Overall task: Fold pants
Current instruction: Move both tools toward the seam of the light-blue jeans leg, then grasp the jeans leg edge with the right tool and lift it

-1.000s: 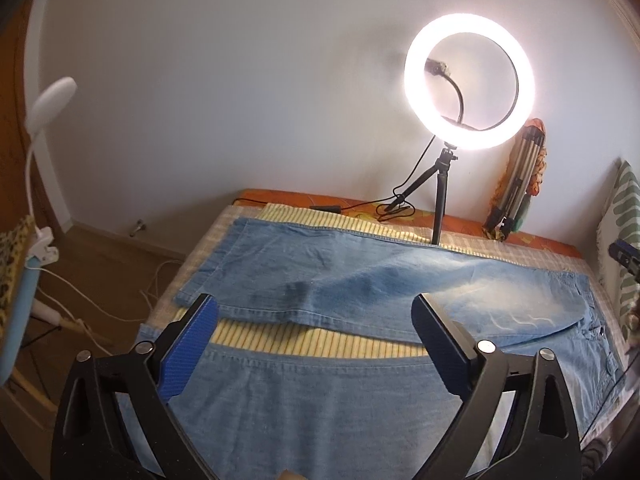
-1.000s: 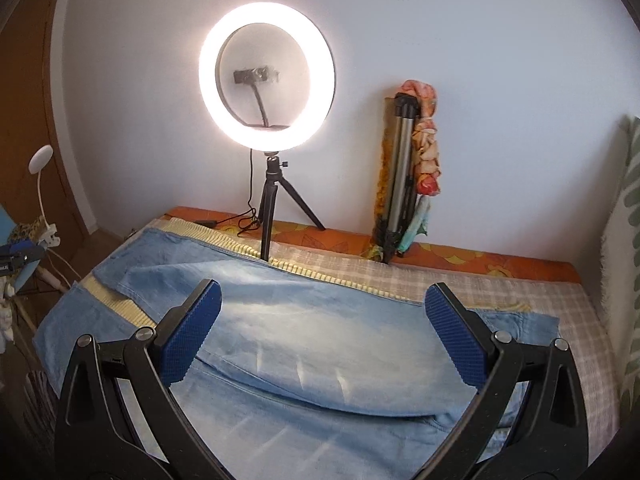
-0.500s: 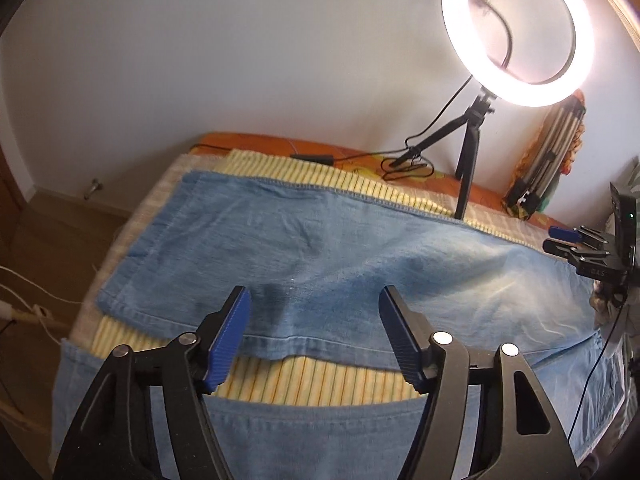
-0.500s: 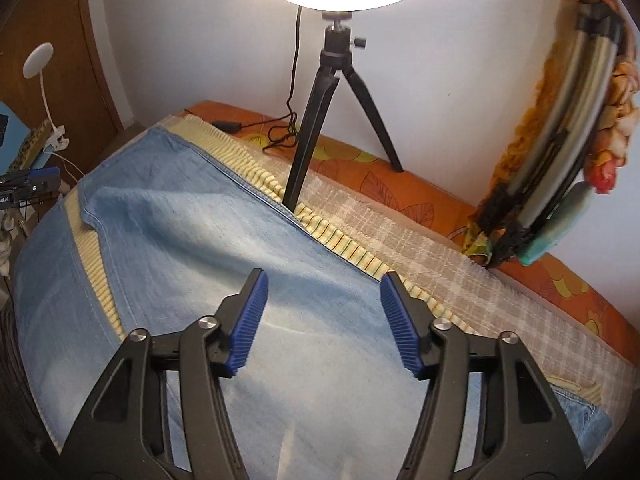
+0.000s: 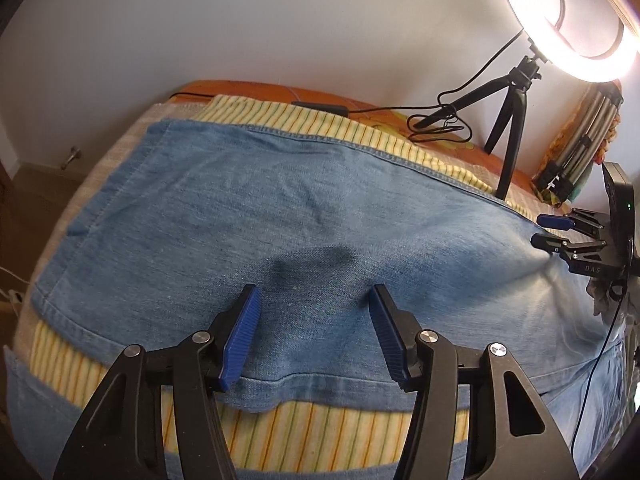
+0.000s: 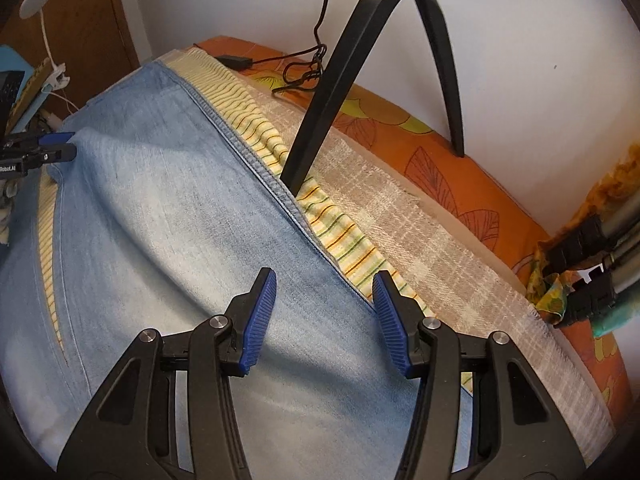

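Light blue jeans (image 5: 280, 208) lie spread on a yellow striped cloth (image 5: 320, 432) over the bed. My left gripper (image 5: 314, 296) hovers low over the near hem edge of the far leg. Its jaws are closing, with a small rumple of denim beneath the gap and the pads off the cloth. My right gripper (image 6: 324, 280) stands open over the far outer seam of the jeans (image 6: 180, 220): one finger over denim, the other over the striped cloth (image 6: 340, 248). Each gripper shows small in the other's view: the right gripper (image 5: 548, 232) and the left gripper (image 6: 60, 146).
A ring light on a black tripod (image 5: 516, 128) stands on the bed's far side, one tripod leg (image 6: 332, 92) close to the seam. Its cable (image 5: 440, 120) lies on the orange floral mattress (image 6: 460, 184). A folded stand (image 6: 592, 264) leans at the right against the white wall.
Both grippers have come down close to the jeans and tipped downward. Both pairs of jaws have narrowed from wide open to about half. The right gripper shifted toward the far seam.
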### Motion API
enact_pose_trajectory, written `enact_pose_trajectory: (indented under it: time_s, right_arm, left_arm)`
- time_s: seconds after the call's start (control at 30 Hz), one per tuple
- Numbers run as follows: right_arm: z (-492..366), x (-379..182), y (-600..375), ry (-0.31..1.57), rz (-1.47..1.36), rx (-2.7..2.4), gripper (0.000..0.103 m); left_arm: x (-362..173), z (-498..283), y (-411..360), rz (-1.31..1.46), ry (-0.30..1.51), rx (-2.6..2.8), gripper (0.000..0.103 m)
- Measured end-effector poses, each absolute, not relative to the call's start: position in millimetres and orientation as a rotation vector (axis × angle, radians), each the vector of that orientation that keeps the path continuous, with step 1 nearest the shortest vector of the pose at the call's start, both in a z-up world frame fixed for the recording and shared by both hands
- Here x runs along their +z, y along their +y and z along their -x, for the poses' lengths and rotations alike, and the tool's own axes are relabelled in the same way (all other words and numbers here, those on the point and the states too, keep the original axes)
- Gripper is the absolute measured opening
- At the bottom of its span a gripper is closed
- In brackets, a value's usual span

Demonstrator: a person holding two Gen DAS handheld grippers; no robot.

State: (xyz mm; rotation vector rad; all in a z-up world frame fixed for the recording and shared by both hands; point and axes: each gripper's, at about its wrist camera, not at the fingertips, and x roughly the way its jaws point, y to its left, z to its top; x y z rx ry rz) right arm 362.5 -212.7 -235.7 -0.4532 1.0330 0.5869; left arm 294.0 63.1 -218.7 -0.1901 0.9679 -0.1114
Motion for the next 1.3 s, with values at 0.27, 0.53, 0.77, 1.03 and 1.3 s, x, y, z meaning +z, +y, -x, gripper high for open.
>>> enact_pose_trajectory:
  time_s: [0.27, 0.53, 0.77, 1.03, 1.3]
  right_arm:
    - [-354.7, -237.9, -202.8, 1.014, 0.470, 0.575, 0.026]
    - [-329.4, -203.7, -203.1, 0.933, 0.471, 0.516, 0.006]
    - [-251.1, -147.2, -204.6, 0.809, 0.436, 0.589, 0.005]
    - [-160.2, -144.9, -188.2, 0.832, 0.463, 0.712, 0.002]
    - [-213.5, -138.7, -211.2, 0.800, 0.387, 0.628, 0.042]
  left_arm:
    - [-229.3, -299.4, 61.8, 0.177, 0.975, -0.106, 0.055]
    - [-207.6, -300.8, 74.6, 0.208, 0.988, -0.122, 0.056]
    - [-171.9, -300.7, 107.4, 0.345, 0.930, -0.113, 0.062]
    - [-170.3, -324.0, 90.6, 0.437, 0.991, -0.154, 0.069]
    - [-196.9, -341.3, 52.2, 0.424, 1.051, -0.158, 0.069]
